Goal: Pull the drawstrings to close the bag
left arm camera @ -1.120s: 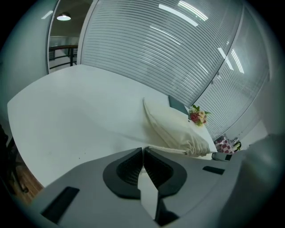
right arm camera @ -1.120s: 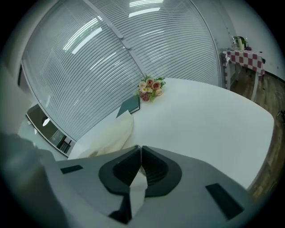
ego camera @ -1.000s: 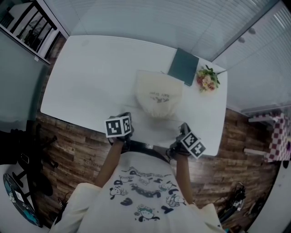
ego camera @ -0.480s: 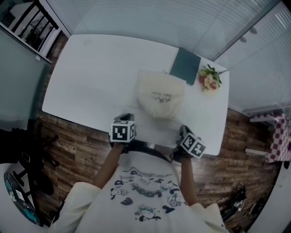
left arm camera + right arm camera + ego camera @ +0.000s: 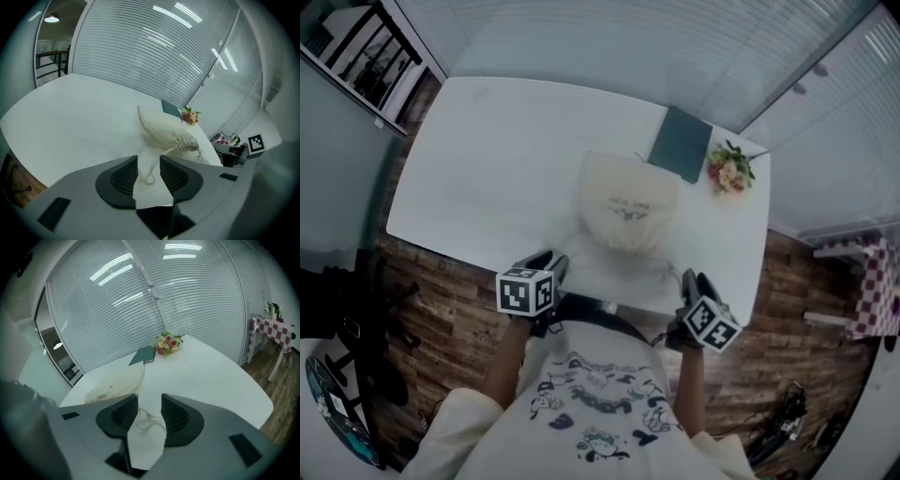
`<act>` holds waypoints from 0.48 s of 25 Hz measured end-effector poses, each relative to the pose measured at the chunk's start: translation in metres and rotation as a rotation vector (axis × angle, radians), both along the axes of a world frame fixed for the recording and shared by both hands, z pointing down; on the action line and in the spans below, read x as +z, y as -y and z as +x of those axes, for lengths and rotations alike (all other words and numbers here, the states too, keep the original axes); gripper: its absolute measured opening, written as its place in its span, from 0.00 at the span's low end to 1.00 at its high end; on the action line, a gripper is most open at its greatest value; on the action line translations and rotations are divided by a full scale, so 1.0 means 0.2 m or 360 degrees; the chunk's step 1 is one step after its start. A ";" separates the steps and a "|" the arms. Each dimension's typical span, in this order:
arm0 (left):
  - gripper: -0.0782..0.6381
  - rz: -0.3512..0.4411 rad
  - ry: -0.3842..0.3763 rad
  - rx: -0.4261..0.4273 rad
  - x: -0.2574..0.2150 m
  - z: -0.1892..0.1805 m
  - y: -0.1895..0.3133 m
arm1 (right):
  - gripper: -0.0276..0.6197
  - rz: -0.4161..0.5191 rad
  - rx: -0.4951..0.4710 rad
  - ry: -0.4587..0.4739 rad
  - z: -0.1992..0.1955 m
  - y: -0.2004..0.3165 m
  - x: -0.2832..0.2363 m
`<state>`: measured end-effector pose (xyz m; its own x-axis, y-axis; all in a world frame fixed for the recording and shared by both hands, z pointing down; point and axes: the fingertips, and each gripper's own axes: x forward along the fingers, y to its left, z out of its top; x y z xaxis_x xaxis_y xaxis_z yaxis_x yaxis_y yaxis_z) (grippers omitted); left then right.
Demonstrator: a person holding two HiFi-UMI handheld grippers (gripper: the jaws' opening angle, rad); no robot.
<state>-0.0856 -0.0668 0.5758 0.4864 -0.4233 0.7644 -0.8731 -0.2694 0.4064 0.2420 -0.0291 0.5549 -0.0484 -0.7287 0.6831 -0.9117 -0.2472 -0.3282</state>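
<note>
A cream drawstring bag [image 5: 628, 204] lies on the white table [image 5: 487, 169], its gathered mouth facing the near edge. My left gripper [image 5: 551, 264] is at that edge, left of the mouth. Its jaws are opening, and a slack cord loop [image 5: 148, 176] lies on the table between them, untouched by the pads. The bag [image 5: 166, 131] is beyond it. My right gripper [image 5: 692, 279] is at the edge on the right, jaws also opening. The other cord [image 5: 146, 421] lies loose between its pads, with the bag [image 5: 115, 380] ahead to the left.
A dark green notebook [image 5: 680, 143] and a small flower bouquet [image 5: 728, 169] sit at the table's far right corner. Slatted blinds run behind the table. Wooden floor surrounds it, and a checkered table [image 5: 877, 286] stands off to the right.
Both grippers have drawn back and outward from the bag toward the near table edge. Their jaws have gone from shut to parted, and the cords now lie loose.
</note>
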 end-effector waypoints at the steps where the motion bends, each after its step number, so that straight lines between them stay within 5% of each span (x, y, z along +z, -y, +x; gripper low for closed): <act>1: 0.35 0.0021 -0.0021 0.0011 -0.03 0.00 0.01 | 0.30 0.0037 -0.0009 -0.0015 0.00 0.02 -0.05; 12: 0.33 0.0629 -0.0148 0.0125 -0.57 0.27 0.25 | 0.21 0.0554 -0.0188 -0.0451 -0.19 0.33 -0.58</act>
<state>-0.0326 -0.1172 0.4617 0.5883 -0.6343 0.5016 -0.8081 -0.4851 0.3342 0.2036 -0.0959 0.4394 0.0089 -0.9177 0.3971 -0.9927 -0.0559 -0.1069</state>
